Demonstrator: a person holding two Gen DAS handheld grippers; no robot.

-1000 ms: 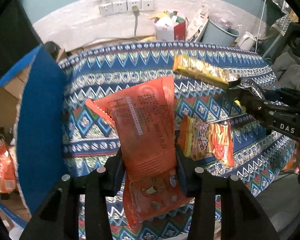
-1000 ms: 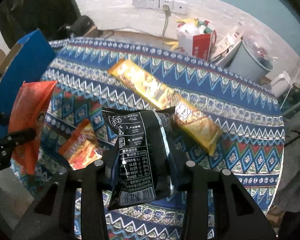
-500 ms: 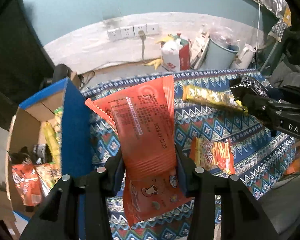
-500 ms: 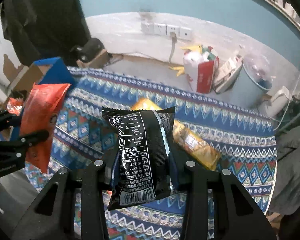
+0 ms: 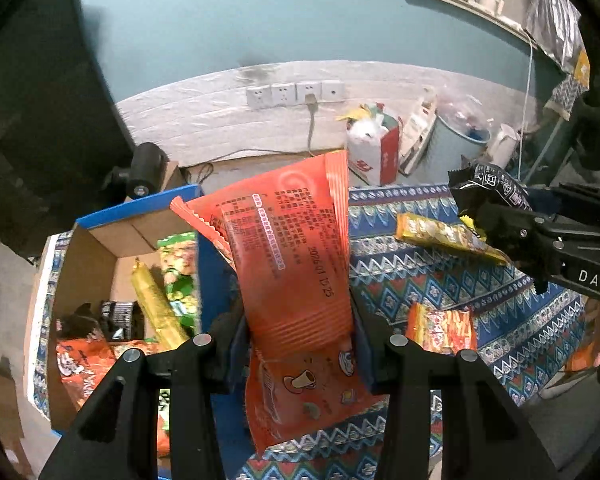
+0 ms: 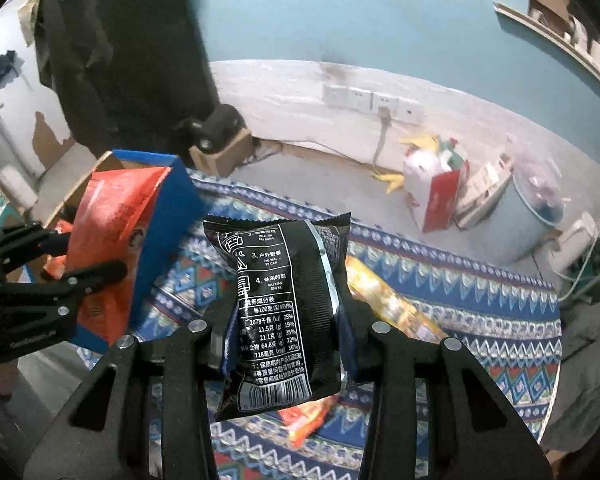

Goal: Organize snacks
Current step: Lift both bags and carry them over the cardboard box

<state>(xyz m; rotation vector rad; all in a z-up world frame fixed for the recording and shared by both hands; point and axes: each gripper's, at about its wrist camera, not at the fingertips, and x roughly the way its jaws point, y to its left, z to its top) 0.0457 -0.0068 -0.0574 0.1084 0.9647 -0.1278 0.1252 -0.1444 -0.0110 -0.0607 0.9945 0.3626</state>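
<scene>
My left gripper is shut on an orange snack bag and holds it upright above the edge of an open cardboard box with blue walls at the left. My right gripper is shut on a black snack bag above the patterned blue cloth. The right gripper also shows in the left wrist view with the black bag. The left gripper and orange bag show in the right wrist view beside the box.
The box holds several snacks: a green bag, a gold stick, an orange bag. On the cloth lie a long yellow bar and a small orange packet. A red-white bag and a grey bin stand by the wall.
Both grippers have risen and swung left with their bags still held. The open box and its contents have come into view under the left gripper.
</scene>
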